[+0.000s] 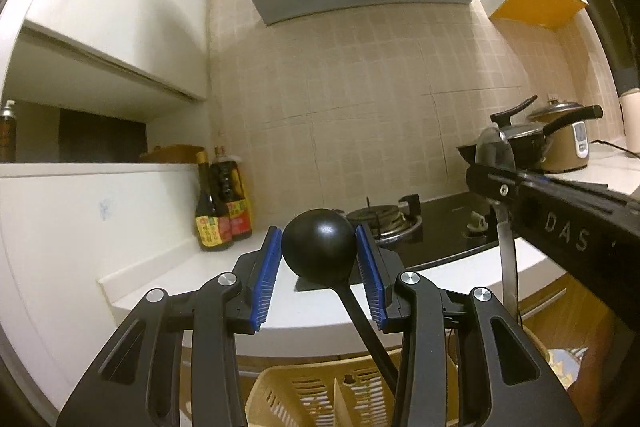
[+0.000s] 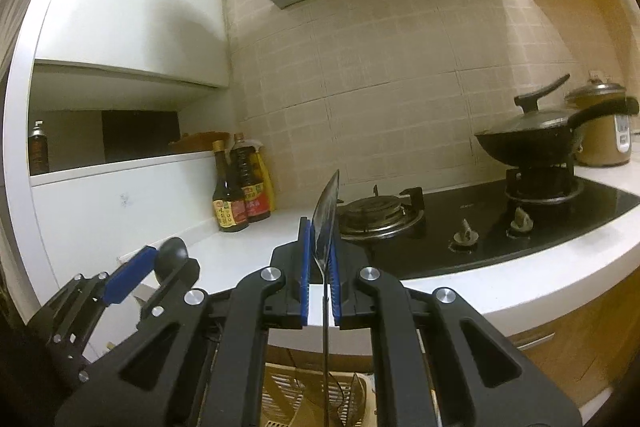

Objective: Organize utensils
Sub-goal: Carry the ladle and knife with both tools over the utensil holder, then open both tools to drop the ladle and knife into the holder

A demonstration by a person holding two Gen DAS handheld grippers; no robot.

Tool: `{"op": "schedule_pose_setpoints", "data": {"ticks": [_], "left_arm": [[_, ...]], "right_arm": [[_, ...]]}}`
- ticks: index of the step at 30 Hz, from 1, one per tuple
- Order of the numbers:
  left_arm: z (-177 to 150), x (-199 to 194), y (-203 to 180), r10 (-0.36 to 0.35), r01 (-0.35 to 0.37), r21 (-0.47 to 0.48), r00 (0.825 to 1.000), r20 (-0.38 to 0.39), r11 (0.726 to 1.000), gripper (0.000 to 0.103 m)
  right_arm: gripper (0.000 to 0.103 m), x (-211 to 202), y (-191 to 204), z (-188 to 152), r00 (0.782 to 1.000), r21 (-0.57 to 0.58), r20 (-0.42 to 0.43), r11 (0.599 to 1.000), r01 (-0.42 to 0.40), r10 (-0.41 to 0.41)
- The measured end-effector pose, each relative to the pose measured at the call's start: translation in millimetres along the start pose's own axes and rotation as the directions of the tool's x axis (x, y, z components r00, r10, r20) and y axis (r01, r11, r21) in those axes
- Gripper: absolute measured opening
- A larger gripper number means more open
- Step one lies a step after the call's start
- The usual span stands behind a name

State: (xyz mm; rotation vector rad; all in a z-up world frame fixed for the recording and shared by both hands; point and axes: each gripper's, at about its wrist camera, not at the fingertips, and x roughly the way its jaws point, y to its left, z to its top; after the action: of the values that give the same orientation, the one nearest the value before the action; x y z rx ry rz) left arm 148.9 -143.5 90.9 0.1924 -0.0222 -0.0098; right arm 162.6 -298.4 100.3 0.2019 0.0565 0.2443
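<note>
Above the beige basket, which sits below the edge of the white surface, both utensils hang handle-down, and that vertical line is what the coming move turns on. The left tongs pinch the black ladle at its bowl, blue pads pressed on either side. Its handle slants down and to the right, towards the basket's divider. The right tongs are pressed together on the steel spatula, gripping low on the blade. Its tip points up, and its thin shaft drops straight towards the basket, with a wire rack in it.

The 2 long axes both run roughly upright over the basket, the ladle on the left and the spatula on the right. I judge each needs lowering along its own axis; the ladle's slant may catch the divider. Which compartment each handle end is over I cannot tell.
</note>
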Motion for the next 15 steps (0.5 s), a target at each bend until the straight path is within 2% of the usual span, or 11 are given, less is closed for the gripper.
{"op": "schedule_pose_setpoints", "data": {"ticks": [5, 8, 9, 10, 11, 15], "left_arm": [[-7.3, 5.7, 4.0, -0.042, 0.04, -0.036, 0.999, -0.033, 0.999, 0.037], [-7.4, -3.2, 14.0, -0.066, 0.064, -0.069, 0.998, -0.023, 0.996, 0.042], [-6.0, -7.1, 17.7, -0.075, 0.073, -0.077, 0.997, -0.022, 0.994, 0.048], [-4.2, -11.4, 21.5, -0.081, 0.078, -0.086, 0.996, -0.023, 0.993, 0.05], [-2.5, -14.9, 24.0, -0.087, 0.085, -0.091, 0.996, -0.024, 0.992, 0.05], [7.6, -36.2, 40.5, -0.108, 0.105, -0.129, 0.994, -0.015, 0.986, 0.05]], "right_arm": [[0.007, -2.9, -6.6, -11.7, 0.999, 0.03, -0.029, 0.999, -0.013, 0.014], [0.01, -10.9, -5.3, -12.3, 0.998, 0.034, -0.05, 0.999, -0.027, 0.029], [0.023, -13.6, -5.0, -12.5, 0.998, 0.036, -0.061, 0.999, -0.033, 0.035], [0.044, -18.4, -4.8, -12.6, 0.996, 0.043, -0.076, 0.998, -0.043, 0.046], [0.052, -22.9, -4.3, -12.5, 0.996, 0.048, -0.075, 0.998, -0.041, 0.045], [0.054, -49.1, 1.3, -9.4, 0.996, 0.049, -0.075, 0.998, -0.037, 0.041]]}}
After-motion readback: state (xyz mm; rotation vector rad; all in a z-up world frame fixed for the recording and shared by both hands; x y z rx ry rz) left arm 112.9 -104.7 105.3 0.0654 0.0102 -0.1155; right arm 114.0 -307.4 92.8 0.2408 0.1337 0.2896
